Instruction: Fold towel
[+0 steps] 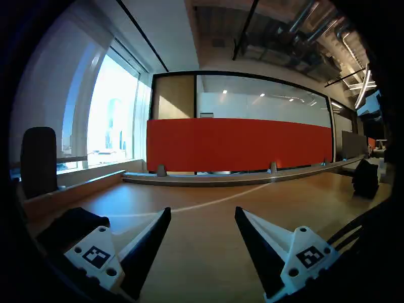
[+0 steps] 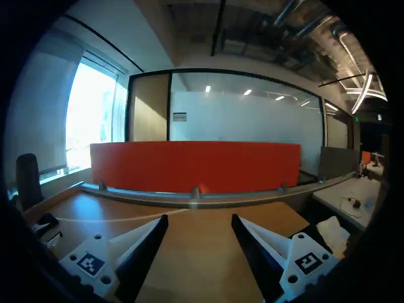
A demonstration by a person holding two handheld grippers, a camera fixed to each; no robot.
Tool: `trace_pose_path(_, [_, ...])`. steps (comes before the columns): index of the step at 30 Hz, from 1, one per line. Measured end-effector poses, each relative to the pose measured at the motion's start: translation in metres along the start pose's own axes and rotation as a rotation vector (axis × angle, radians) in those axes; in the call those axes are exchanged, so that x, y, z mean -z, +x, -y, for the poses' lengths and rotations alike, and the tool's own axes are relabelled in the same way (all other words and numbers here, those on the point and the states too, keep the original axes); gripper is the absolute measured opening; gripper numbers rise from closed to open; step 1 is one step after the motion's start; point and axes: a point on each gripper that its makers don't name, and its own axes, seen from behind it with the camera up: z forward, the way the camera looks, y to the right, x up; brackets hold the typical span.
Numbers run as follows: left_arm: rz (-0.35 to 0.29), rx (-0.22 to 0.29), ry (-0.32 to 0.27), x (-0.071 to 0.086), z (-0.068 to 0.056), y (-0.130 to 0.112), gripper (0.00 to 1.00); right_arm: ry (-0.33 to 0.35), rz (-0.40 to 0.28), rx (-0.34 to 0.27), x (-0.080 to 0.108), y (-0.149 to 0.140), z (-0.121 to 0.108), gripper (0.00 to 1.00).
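Note:
My left gripper [image 1: 202,209] is open, low over a bare wooden desk [image 1: 212,237], with nothing between its white and black fingers [image 1: 146,237]. My right gripper [image 2: 199,216] is open too, over the same kind of desk [image 2: 202,252], its jaws wide apart and empty. A white crumpled thing [image 2: 333,230], perhaps cloth, lies beyond the desk's right edge in the right gripper view; I cannot tell what it is.
An orange divider panel [image 1: 237,144] on a grey rail [image 1: 227,178] closes the desk's far side. A dark chair back [image 1: 38,160] stands at the left by the window. A black object [image 1: 364,177] sits at the right. A small black-and-white thing [image 2: 45,224] lies at the desk's left.

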Motion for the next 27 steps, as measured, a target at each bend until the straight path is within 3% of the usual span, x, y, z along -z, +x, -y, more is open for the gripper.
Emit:
trace_pose_path(17, [0.001, -0.004, -0.011, -0.003, -0.003, -0.003, 0.94, 0.001, -0.024, -0.013, -0.001, 0.004, -0.013, 0.97])
trace_pose_path(27, [0.001, -0.004, -0.011, -0.003, -0.003, -0.004, 0.94, -0.034, -0.06, 0.027, -0.003, 0.0, -0.034, 0.97])
